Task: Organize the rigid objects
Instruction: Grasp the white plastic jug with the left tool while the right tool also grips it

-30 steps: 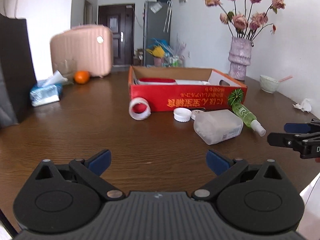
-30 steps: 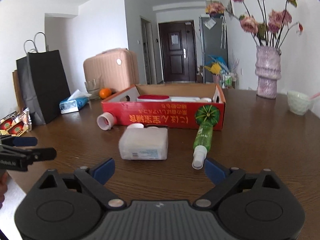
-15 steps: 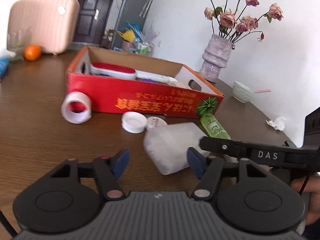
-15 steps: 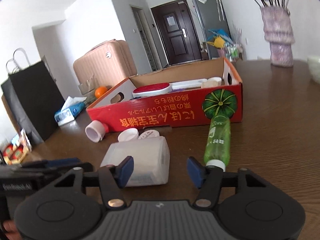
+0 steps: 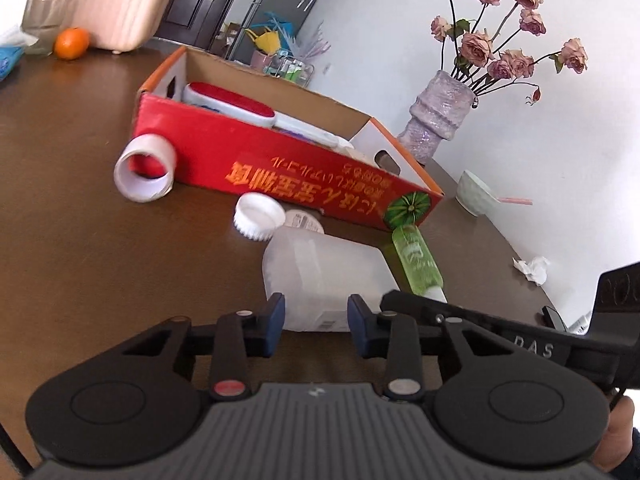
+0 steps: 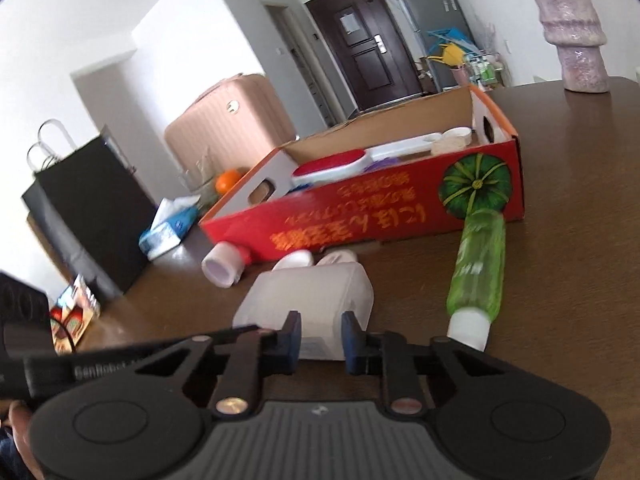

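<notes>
As claws (image 5: pixel 316 322) close, translucent jug (image 5: pixel 324 276) between.

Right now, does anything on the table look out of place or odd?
Yes: a green bottle lies on its side against the red box, and two loose caps sit beside the white container.

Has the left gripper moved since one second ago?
Yes. The left gripper went forward toward the red box and reached the translucent container, its fingers closing.

Black tongs (image 5: pixel 316 322) w/ blue pads (image 5: pixel 276 316), ribbed grey housing.
</notes>
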A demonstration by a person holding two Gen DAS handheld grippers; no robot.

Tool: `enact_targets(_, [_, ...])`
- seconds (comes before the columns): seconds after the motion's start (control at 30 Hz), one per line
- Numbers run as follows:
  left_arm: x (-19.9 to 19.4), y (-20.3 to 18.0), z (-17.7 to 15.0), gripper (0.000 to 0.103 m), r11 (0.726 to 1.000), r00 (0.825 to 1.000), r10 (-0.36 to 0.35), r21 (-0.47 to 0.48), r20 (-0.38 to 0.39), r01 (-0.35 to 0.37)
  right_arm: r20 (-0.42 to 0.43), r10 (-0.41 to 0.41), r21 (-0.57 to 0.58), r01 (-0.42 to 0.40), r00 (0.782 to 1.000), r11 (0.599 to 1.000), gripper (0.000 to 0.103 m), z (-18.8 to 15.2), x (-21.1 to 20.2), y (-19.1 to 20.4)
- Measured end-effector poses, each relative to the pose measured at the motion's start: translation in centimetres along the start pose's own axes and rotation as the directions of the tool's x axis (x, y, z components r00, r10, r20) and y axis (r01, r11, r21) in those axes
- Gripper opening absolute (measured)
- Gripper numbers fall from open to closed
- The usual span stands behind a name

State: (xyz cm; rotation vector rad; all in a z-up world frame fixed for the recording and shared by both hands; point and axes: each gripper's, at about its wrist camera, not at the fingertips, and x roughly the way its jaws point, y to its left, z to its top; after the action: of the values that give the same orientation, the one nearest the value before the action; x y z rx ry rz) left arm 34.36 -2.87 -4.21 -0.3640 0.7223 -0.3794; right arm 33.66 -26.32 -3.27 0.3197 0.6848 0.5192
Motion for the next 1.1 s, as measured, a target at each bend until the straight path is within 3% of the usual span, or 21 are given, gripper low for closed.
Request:
enact_targets(0.33, [-6.1,-2.6,-4.5,0.034,1.0,1.0,-0.007,0.022,0.012,0.007,0.02,0.012,-0.021,-0.011,1.0,1.0,0.017,-3.7,-5.8,3.0])
enact_targets(0.73, [-7.9,-3.1,-7.3,0.036,1.0,0.999,-0.022,-0.01,-0.035,0.021,-0.023,0.014,-0.01,-0.015,1.0,1.0,0.023,-7.0,-8.2,3.4])
enact_targets(0.8, [-8.0,-2.8,-7.1,0.04,0.999,0.999,-0.027,-0.022,-0.035,0.026,-0.022,0.016,0.001,-0.016,1.0,1.0,0.023,-7.0,-8.2,3.3])
enact_targets(0.87, [-8.0,-2.6,-6.8,0.063,0.999,1.0,-0.013,-0.033,-0.026,0.012,-0.017,0.001,0.01,-0.001,1.0,1.0,0.029,-6.9,-8.1,3.2])
enact_targets(0.97, [-7.6,-2.1,-6.5,0.066,0.999,0.999,-0.002,-0.055,-0.032,0.001,-0.006,-0.008,0.015,0.008,1.0,1.0,0.031,-6.7,-7.9,3.1])
enact_targets(1.1, [-6.5,-1.0,-5.8,0.065,0.991,0.995,-0.053,-0.125,-0.083,0.042,-0.004,0.004,0.033,-0.004,1.0,0.999,0.032,-6.3,-7.4,2.8])
